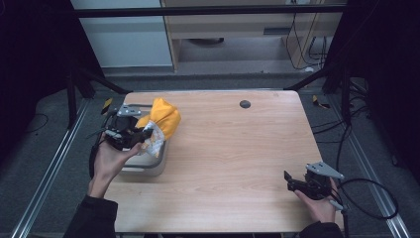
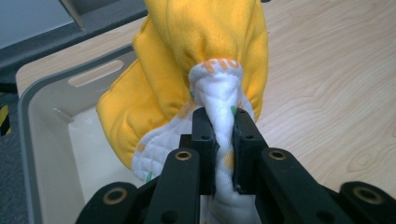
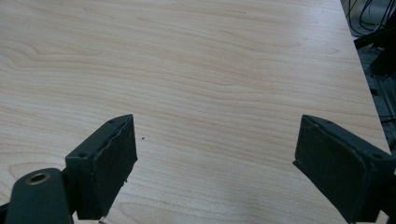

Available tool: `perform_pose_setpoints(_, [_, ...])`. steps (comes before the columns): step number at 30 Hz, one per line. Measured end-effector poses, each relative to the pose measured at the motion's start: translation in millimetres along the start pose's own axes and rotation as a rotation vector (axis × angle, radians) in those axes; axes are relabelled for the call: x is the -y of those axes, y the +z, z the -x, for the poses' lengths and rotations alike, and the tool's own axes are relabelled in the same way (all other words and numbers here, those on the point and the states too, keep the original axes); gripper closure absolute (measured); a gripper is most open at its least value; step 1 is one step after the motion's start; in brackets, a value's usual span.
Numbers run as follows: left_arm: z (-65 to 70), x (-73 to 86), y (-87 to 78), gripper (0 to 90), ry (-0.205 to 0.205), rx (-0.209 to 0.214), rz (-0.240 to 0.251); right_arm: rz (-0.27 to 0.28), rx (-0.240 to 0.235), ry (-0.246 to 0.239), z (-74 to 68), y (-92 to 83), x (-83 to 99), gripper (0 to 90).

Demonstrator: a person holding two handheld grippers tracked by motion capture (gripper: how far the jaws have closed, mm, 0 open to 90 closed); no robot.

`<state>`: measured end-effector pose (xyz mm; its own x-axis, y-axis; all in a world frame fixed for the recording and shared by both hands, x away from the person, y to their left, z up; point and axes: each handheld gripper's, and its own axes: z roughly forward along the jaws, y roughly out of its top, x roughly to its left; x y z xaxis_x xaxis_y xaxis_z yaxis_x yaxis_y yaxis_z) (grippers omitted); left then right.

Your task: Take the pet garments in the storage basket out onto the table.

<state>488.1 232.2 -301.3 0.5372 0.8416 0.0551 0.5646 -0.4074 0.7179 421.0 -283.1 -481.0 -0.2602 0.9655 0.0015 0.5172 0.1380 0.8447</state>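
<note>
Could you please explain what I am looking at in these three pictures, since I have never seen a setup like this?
A person sits at a wooden table and holds a hand-operated claw in each hand. The high view looks down on the table from above. The other two pictures come from small cameras riding on the claws, looking along their black jaws.

The left claw is shut on the white quilted edge of a yellow cloth, which it holds just above a grey bin standing at the table's left side. Whether the cloth is going in or coming out, one picture cannot say.

The right claw is open with nothing between its jaws, over bare wood near the table's right front corner. A small dark round spot sits near the far edge.
</note>
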Motion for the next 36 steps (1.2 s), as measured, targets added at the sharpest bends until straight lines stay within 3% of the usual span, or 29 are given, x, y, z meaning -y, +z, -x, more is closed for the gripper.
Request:
perform_pose_setpoints(18, [40.9, -16.0, 6.7, 82.2, 0.091, 0.083, 0.01, 0.019, 0.003, -0.011, 0.5, -1.0, -0.6, 13.0])
perform_pose_setpoints(28, [62.6, -23.0, 22.0, 82.2, 0.117, 0.132, 0.014, 0.024, 0.005, -0.012, 1.5, -1.8, -0.7, 13.2])
perform_pose_setpoints(36, [80.7, -24.5, 39.8, 82.2, 0.154, 0.167, -0.013, 0.024, 0.007, -0.014, 2.2, -1.8, -0.3, 13.3])
